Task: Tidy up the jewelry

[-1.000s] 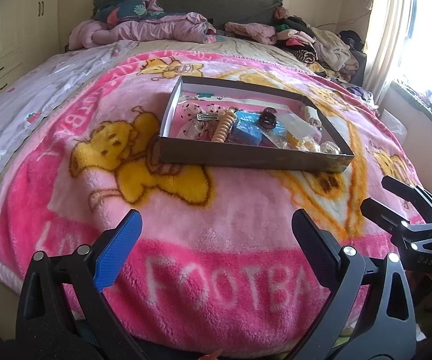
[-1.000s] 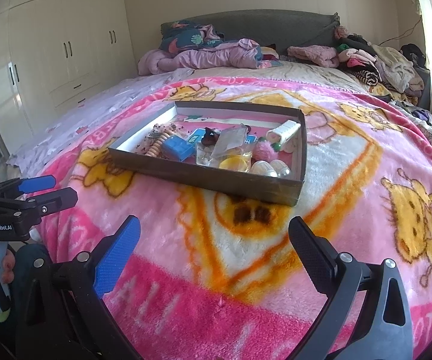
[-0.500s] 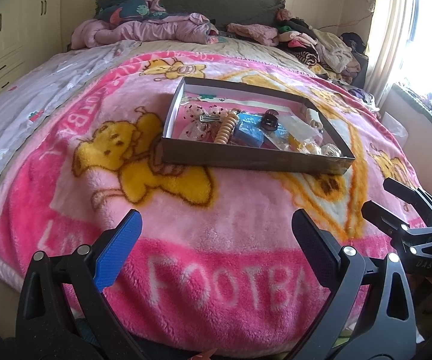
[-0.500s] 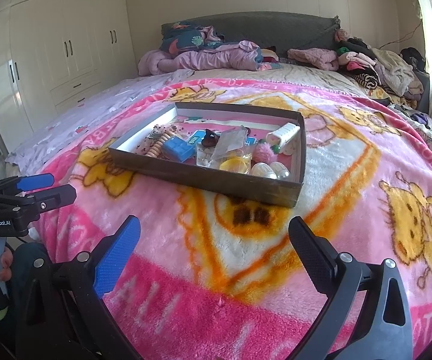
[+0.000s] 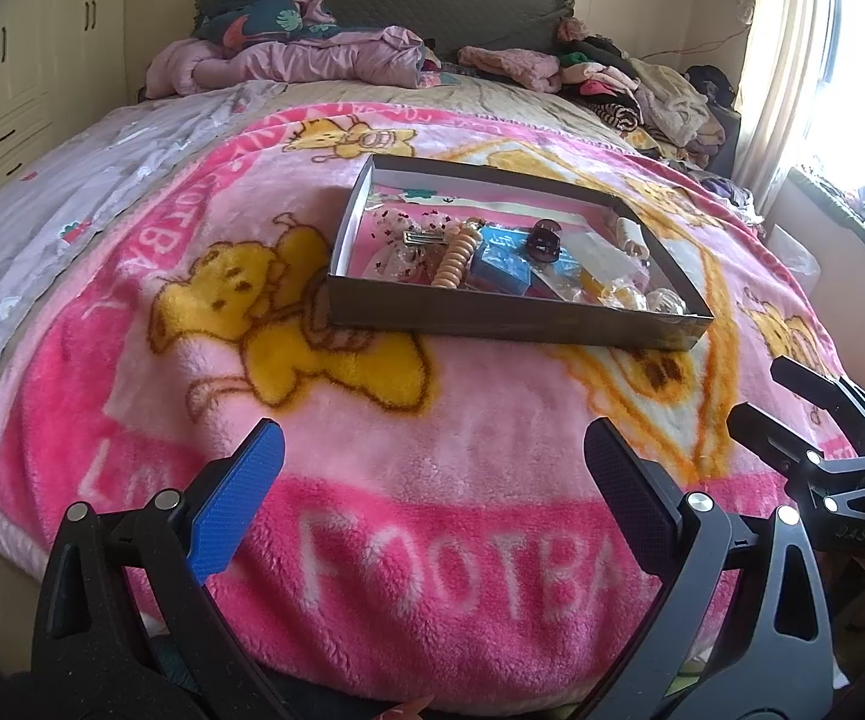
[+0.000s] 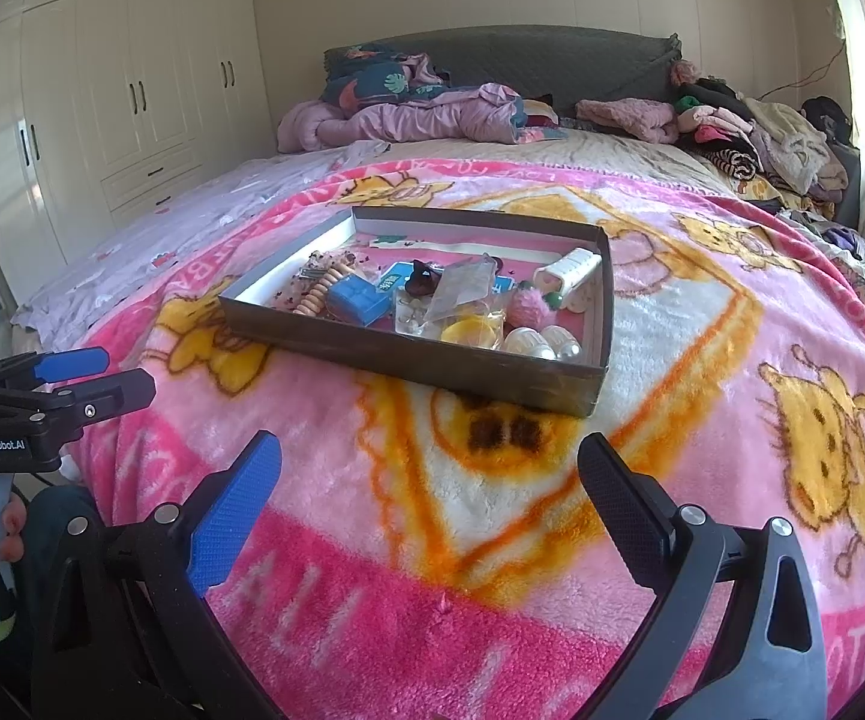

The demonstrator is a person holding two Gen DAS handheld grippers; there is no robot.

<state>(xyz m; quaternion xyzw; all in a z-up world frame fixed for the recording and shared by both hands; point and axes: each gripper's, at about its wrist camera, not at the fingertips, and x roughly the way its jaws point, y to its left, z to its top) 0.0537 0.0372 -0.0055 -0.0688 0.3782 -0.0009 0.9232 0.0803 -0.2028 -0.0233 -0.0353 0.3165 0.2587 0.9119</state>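
A shallow dark cardboard tray (image 5: 492, 315) sits on a pink cartoon blanket (image 5: 372, 450) on a bed; it also shows in the right wrist view (image 6: 408, 360). It holds mixed jewelry: a beaded wooden bracelet (image 5: 457, 255), a blue box (image 5: 501, 267), a dark hair clip (image 5: 543, 240), pearl-like beads (image 6: 543, 343), a pink pompom (image 6: 531, 307) and a clear bag (image 6: 462, 288). My left gripper (image 5: 432, 465) is open and empty, well short of the tray. My right gripper (image 6: 429, 471) is open and empty, also short of the tray.
Piled clothes (image 5: 630, 84) and a purple quilt (image 5: 312, 57) lie by the headboard. White wardrobes (image 6: 120, 96) stand on the left, a bright window (image 5: 852, 60) on the right. The other gripper shows at each view's edge, the right one (image 5: 816, 420) and the left one (image 6: 66, 384).
Both grippers have edged slightly forward toward the tray; the tray sits a little nearer in both views. Both stay open and empty.
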